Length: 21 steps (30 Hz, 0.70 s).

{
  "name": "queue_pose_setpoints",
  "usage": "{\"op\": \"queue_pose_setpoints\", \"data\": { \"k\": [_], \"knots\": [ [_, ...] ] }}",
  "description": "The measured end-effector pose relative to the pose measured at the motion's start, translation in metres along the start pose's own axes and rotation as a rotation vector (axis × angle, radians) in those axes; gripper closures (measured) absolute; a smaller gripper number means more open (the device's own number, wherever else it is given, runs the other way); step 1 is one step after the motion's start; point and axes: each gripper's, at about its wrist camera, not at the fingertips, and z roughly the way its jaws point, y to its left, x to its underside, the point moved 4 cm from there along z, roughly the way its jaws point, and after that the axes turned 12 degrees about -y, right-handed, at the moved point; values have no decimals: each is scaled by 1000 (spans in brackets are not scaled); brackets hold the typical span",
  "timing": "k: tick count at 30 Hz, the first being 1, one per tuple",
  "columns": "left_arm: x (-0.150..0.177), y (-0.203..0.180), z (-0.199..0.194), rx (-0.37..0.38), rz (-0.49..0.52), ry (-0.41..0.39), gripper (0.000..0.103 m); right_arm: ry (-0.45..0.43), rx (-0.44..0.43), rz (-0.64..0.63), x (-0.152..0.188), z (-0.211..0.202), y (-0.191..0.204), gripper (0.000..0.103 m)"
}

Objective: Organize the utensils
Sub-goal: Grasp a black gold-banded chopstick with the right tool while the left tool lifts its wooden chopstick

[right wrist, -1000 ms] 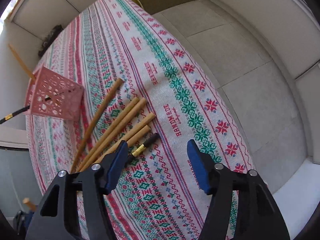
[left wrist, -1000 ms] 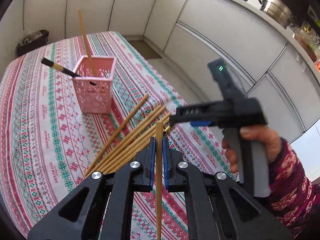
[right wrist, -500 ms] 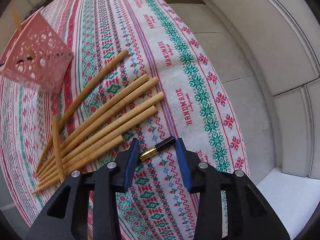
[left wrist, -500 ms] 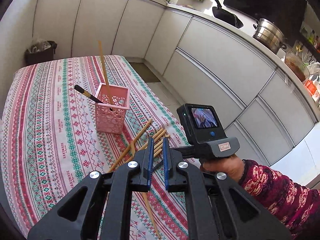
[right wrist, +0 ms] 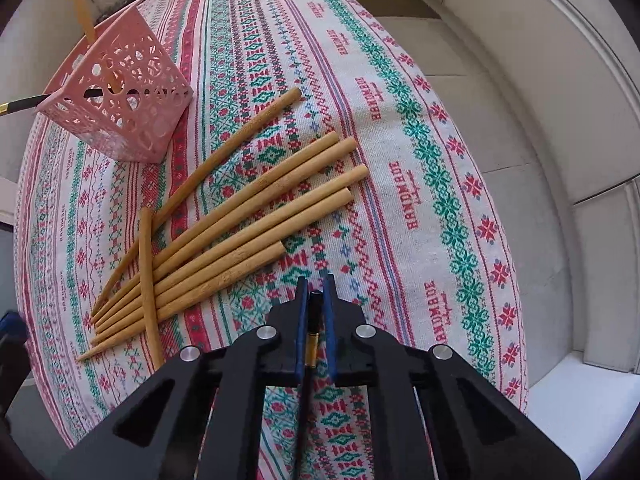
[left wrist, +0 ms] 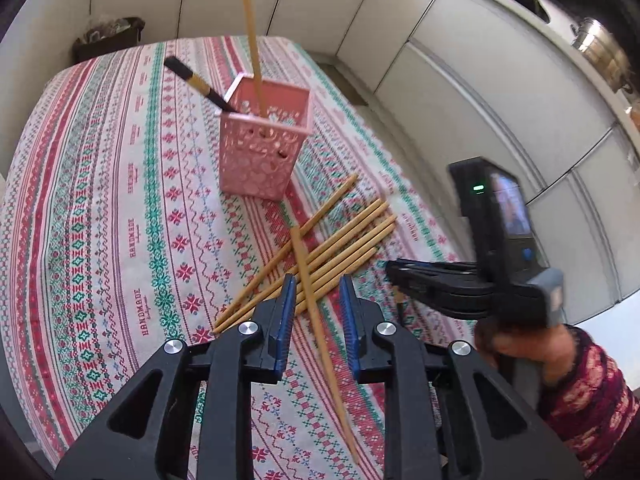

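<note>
Two sticks stand in the pink basket [left wrist: 264,148] at the upper middle, seven bamboo chopsticks [right wrist: 240,240] lie on the worktop [left wrist: 100,220]; the left tool [left wrist: 318,308] just opened, dropping one, while the right tool [right wrist: 314,312] just closed on a black chopstick [right wrist: 313,320].

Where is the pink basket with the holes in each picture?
Left wrist view: the pink perforated plastic basket stands upper middle, beyond the loose wooden chopsticks.
Right wrist view: the basket sits upper left, looking tilted.
Shared landmark: the black gold-banded chopstick leaning out of it.
</note>
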Motion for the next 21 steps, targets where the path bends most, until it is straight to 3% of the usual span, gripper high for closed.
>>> {"op": "queue_pose_setpoints", "data": {
  "k": [5, 13, 15, 18, 21],
  "knots": [
    [0, -13, 42, -81, 36, 66, 82, -1, -56, 37, 7, -8, -21, 96],
    [5, -1, 94, -270, -25, 163, 82, 36, -137, 29, 1, -15, -45, 95],
    [3, 0, 93, -289, -14, 146, 76, 42, -139, 18, -2, -17, -47, 95],
    [4, -2, 90, -300, 12, 132, 97, 48, -138, 16, -6, -15, -44, 95],
    [5, -8, 82, -280, 28, 98, 97, 31, -132, 18, -11, -16, -44, 95]
  ]
}}
